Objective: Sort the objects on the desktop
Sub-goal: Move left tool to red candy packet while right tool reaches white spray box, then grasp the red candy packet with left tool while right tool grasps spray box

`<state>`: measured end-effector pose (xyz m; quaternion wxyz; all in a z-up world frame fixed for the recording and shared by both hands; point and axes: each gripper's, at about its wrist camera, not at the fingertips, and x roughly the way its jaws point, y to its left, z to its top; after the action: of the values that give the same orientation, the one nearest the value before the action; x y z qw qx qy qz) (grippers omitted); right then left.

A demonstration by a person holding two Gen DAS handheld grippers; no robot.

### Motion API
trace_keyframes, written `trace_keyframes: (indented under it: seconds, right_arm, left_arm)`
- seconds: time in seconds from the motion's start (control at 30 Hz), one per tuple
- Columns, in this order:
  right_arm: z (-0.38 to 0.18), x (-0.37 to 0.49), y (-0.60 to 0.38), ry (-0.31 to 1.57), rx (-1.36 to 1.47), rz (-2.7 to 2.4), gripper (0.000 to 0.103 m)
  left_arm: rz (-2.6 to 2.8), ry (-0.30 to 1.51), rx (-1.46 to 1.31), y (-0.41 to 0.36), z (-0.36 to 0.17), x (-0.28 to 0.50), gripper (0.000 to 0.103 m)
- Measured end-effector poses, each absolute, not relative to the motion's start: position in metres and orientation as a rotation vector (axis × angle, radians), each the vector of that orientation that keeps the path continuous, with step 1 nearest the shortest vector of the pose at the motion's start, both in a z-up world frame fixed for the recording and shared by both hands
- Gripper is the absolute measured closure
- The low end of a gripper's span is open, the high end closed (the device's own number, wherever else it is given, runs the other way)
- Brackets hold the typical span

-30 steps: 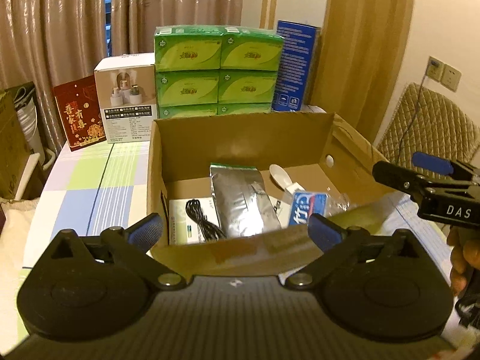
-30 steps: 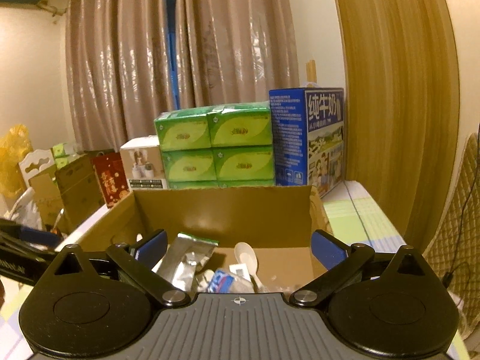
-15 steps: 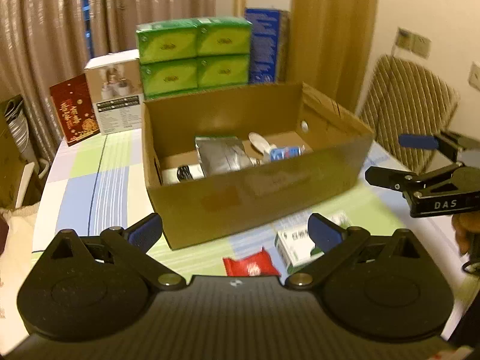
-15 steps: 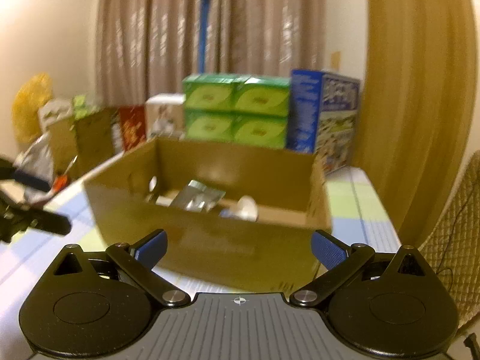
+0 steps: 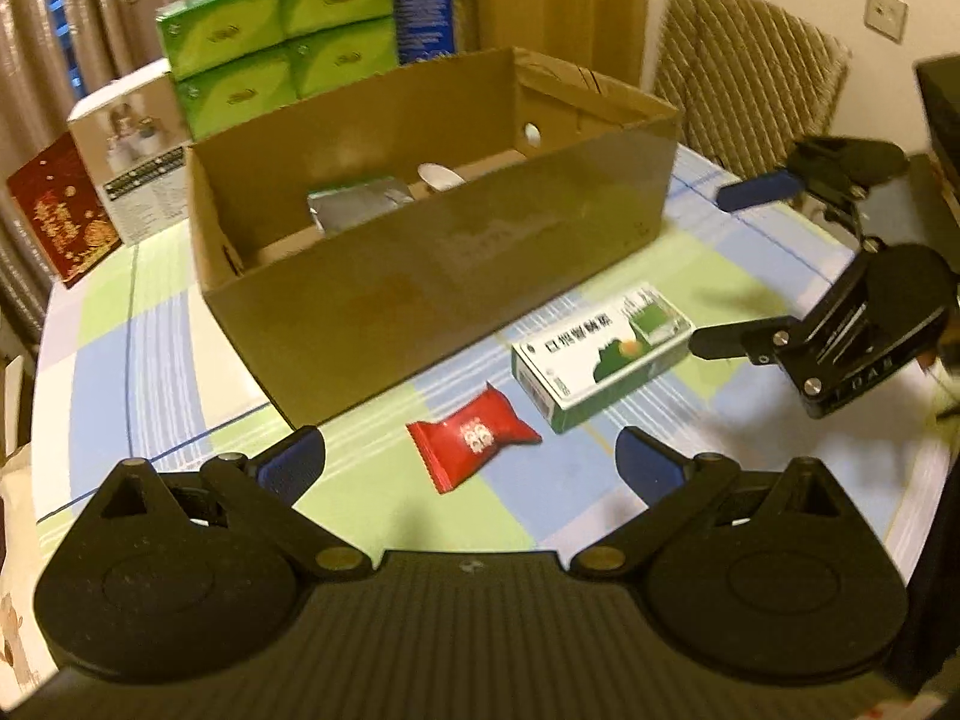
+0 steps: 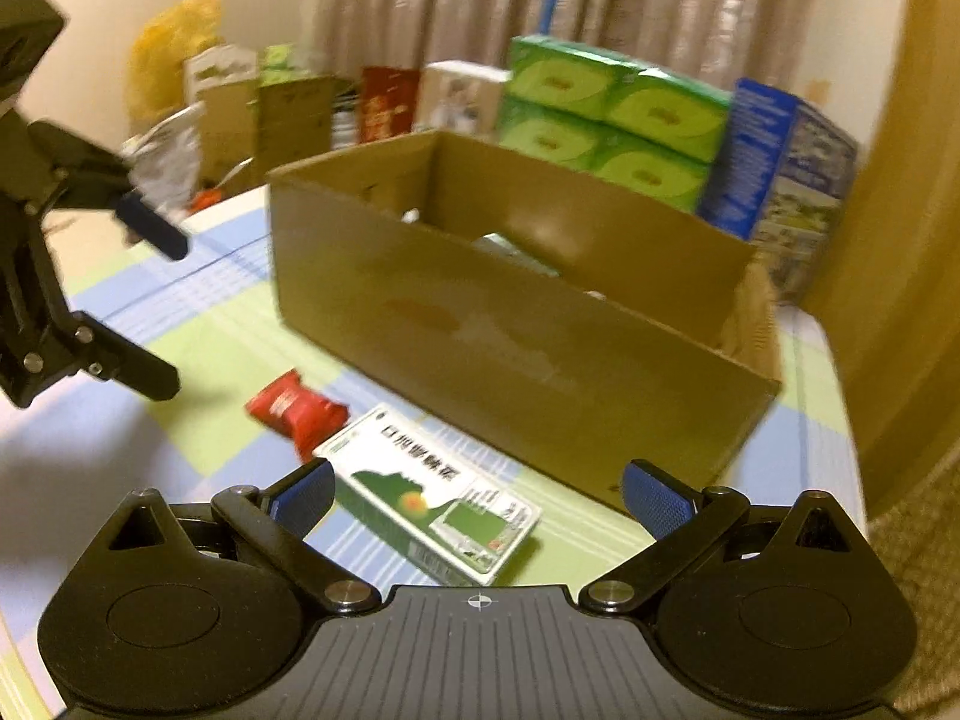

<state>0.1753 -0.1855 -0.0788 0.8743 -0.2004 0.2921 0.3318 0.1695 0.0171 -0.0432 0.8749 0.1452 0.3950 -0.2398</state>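
Pulled back and lowered from over the cardboard box (image 5: 432, 264) since a second ago, both grippers; red candy packet (image 5: 474, 441) and green-and-white medicine carton (image 5: 600, 354) now exposed on the near side of the box.

Surface and room: table with checked cloth (image 5: 150, 360) in pale green, blue and white; beige curtains (image 5: 90, 12) behind; quilted chair back (image 5: 744, 78) at far right.

Tongs: left gripper (image 5: 468, 462) spread wide, empty, hovering above the candy packet. Right gripper (image 6: 477, 489) likewise spread wide, empty, poised over the medicine carton (image 6: 432, 510), touching nothing.

Containers: cardboard box open-topped, holding a silver foil pouch (image 5: 357, 207) and a white spoon (image 5: 441, 174); remaining contents hidden by the near wall. Candy packet and medicine carton flat on the cloth, just beside each other, outside the box near its front wall.

Background: stacked green tissue packs (image 5: 282, 36), blue milk carton (image 6: 780, 174), white product box (image 5: 129, 150), red gift card (image 5: 60, 216) behind the box.
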Motion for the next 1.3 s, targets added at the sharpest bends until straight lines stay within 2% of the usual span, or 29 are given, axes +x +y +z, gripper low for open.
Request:
trace_keyframes:
  seconds: [0.6,0.77,0.87,0.93,1.07,1.2,1.3]
  right_arm:
    - [-0.109,0.216,-0.16,0.71,-0.513,0.883,0.004]
    - [-0.119,0.229,-0.153,0.746,-0.524,0.923,0.007]
    - [-0.125,0.235,-0.149,0.772,-0.52,0.94,0.015]
    - [-0.127,0.237,-0.148,0.788,-0.524,0.947,0.026]
    - [-0.127,0.234,-0.151,0.789,-0.539,0.927,0.033]
    - [-0.124,0.234,-0.156,0.806,-0.544,0.89,0.044]
    - [-0.121,0.233,-0.159,0.821,-0.542,0.868,0.048]
  left_arm:
    - [-0.602,0.869,0.46,0.001,-0.088,0.187,0.005]
    - [-0.613,0.88,0.494,-0.008,-0.096,0.193,0.005]
    - [-0.616,0.875,0.5,-0.011,-0.098,0.198,0.005]
    - [-0.617,0.87,0.5,-0.012,-0.1,0.202,0.005]
    - [-0.62,0.869,0.501,-0.015,-0.105,0.21,0.006]
    - [-0.642,0.865,0.518,-0.021,-0.109,0.216,0.007]
    - [-0.662,0.858,0.523,-0.024,-0.112,0.219,0.012]
